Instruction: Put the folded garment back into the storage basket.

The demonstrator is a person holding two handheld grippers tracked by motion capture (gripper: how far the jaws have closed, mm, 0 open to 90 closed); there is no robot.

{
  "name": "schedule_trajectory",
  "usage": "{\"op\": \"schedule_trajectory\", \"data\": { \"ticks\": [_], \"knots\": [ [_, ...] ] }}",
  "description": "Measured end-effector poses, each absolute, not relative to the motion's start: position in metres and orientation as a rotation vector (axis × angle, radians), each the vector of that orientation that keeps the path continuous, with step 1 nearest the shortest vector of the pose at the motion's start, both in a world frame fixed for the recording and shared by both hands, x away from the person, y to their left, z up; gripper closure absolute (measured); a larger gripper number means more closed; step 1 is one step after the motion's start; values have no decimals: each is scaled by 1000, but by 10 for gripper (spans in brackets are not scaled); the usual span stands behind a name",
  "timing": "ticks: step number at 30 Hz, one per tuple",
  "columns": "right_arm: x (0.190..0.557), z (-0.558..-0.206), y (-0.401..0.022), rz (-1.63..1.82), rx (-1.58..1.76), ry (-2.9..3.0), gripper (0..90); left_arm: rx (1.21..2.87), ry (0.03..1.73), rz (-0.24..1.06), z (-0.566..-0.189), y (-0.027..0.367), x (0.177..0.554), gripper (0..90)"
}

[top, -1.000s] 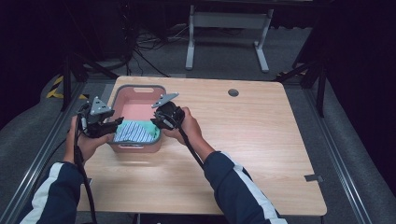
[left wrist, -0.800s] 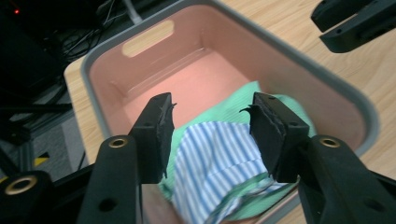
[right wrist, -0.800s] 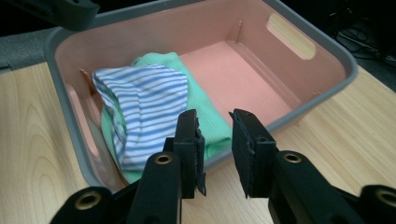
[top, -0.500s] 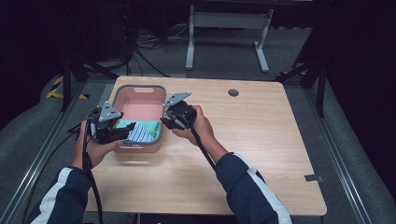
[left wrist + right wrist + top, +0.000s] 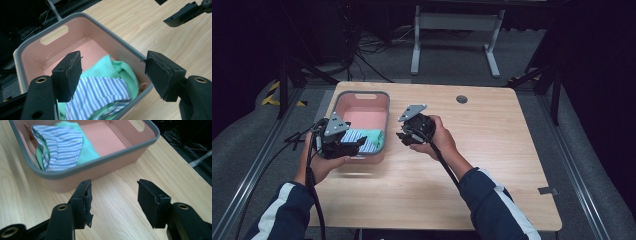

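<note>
Both grippers have drawn back from the pink plastic bin with a grey rim [image 5: 362, 97] since a second ago, when they hung together over the folded clothes; the bin also sits further up the table than it did. Now the left gripper [image 5: 357, 144] hovers at the bin's near left corner, and the right gripper [image 5: 401, 136] is held over bare wood just right of the bin.

Seen along the left gripper [image 5: 113, 72], its black jaws have just been opening and stand moderately wide with nothing between the pads; the clothes lie below them, untouched. Along the right gripper [image 5: 113, 202], the jaws have likewise just been opening and stand apart over the light wooden table [image 5: 120, 220], holding nothing.

Inside the bin, a blue-and-white striped cloth [image 5: 100, 92] lies on top of a mint-green knitted garment [image 5: 117, 70], both bunched at the near end, while the far end by the handle slot shows bare pink floor. From the right gripper view the striped cloth [image 5: 61, 142] and green garment [image 5: 85, 152] rest against the bin [image 5: 100, 162] wall nearest the person's hands.
</note>
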State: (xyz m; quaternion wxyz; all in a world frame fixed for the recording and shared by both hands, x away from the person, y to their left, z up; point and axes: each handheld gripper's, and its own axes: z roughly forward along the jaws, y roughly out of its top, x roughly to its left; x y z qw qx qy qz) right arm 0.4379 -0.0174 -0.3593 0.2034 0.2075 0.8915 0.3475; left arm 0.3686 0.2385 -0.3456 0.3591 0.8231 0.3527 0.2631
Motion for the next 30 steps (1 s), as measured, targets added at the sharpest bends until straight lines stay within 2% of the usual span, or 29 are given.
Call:
{"op": "schedule_trajectory", "data": {
  "ticks": [6, 16, 21, 26, 30],
  "knots": [
    [434, -359, -32, 931, 582, 2488, 406, 2125, 889, 660, -346, 227, 365, 274],
    [427, -360, -56, 912, 597, 2485, 389, 2137, 850, 657, -351, 206, 360, 247],
    [422, -361, -67, 882, 591, 2497, 365, 2140, 846, 643, -355, 201, 358, 247],
    [417, -362, -76, 864, 572, 2499, 336, 2168, 845, 617, -359, 194, 355, 286],
    [413, -361, -86, 855, 577, 2500, 319, 2176, 820, 604, -362, 187, 353, 246]
  ]
}}
